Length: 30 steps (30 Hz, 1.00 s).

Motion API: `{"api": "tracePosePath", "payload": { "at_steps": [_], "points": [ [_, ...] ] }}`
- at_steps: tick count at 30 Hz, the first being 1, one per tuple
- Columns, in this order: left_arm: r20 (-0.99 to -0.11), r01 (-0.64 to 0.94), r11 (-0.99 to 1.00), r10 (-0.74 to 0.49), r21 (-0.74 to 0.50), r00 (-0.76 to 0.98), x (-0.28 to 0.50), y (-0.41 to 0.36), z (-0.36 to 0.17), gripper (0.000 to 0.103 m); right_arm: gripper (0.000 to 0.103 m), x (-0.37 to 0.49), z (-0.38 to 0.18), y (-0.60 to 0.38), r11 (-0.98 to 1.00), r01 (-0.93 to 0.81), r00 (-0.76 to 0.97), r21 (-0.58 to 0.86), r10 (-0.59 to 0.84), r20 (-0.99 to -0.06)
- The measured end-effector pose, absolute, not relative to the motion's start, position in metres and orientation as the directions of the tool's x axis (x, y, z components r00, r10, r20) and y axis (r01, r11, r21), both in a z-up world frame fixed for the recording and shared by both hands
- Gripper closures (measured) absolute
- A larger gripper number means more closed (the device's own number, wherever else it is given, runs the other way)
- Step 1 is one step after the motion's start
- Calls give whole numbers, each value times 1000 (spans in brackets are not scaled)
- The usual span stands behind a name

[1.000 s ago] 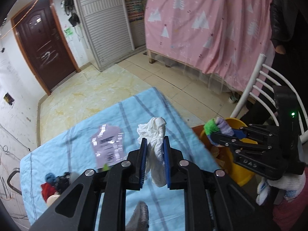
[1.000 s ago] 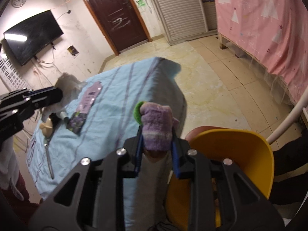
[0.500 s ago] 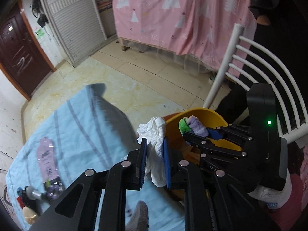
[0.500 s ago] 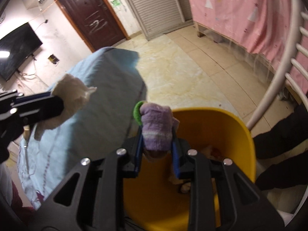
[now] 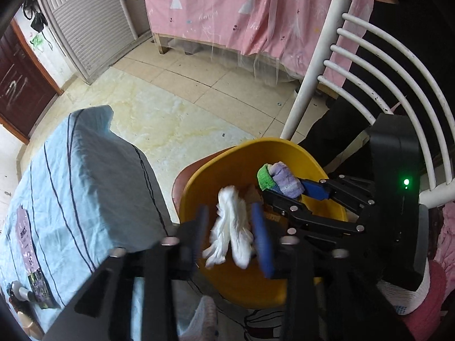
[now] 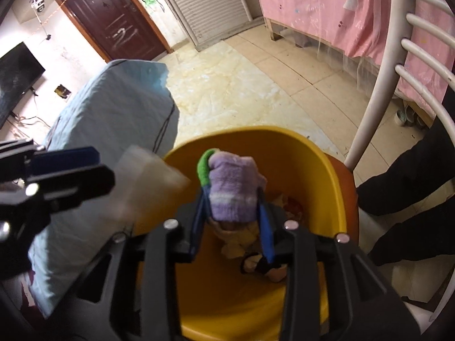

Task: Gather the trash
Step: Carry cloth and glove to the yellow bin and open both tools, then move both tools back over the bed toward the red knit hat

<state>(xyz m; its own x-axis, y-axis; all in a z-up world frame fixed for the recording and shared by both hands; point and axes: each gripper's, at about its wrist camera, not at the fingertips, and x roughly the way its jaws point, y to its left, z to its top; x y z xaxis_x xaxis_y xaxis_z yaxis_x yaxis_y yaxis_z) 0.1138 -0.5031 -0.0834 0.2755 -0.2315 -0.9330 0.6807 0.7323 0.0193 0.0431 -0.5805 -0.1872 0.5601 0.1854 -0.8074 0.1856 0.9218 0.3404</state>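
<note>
A yellow trash bin [image 5: 239, 156] stands beside the table; it also shows in the right wrist view [image 6: 327, 153], with scraps inside. My left gripper [image 5: 231, 227] is over the bin with its jaws spread; a crumpled white tissue [image 5: 231, 221] sits loose between them. My right gripper [image 6: 231, 207] is shut on a purple and green knit sock [image 6: 231, 196] and holds it over the bin. The sock also shows in the left wrist view [image 5: 280, 177].
The table with a light blue striped cloth [image 5: 85, 187] lies left of the bin. A white slatted chair [image 5: 369, 56] stands behind the bin. A person in black [image 6: 412, 170] is at the right. A purple packet [image 5: 25, 236] lies on the table.
Both grippers have moved from over the table to over the yellow bin. The left jaws have spread apart around the tissue. The right still holds the sock.
</note>
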Motion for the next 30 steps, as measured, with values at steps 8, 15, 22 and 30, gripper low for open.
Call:
{"api": "tracePosePath", "payload": {
  "at_steps": [8, 15, 22, 30],
  "points": [
    [-921, 669, 743, -257, 5, 292, 114, -485, -69, 51, 53, 47, -186, -576, 925, 189, 552, 328, 176, -815],
    [-895, 650, 759, -311, -30, 321, 109, -445, -40, 50, 43, 51, -171, -562, 934, 181, 567, 307, 156, -809],
    [-848, 625, 780, -353, -33, 396, 104, -391, -3, 50, 28, 58, -130, -541, 945, 168, 624, 279, 117, -772],
    [-791, 547, 837, -343, -12, 507, 107, -307, 34, 50, 28, 72, -86, -485, 969, 71, 659, 236, 132, -741]
  ]
}}
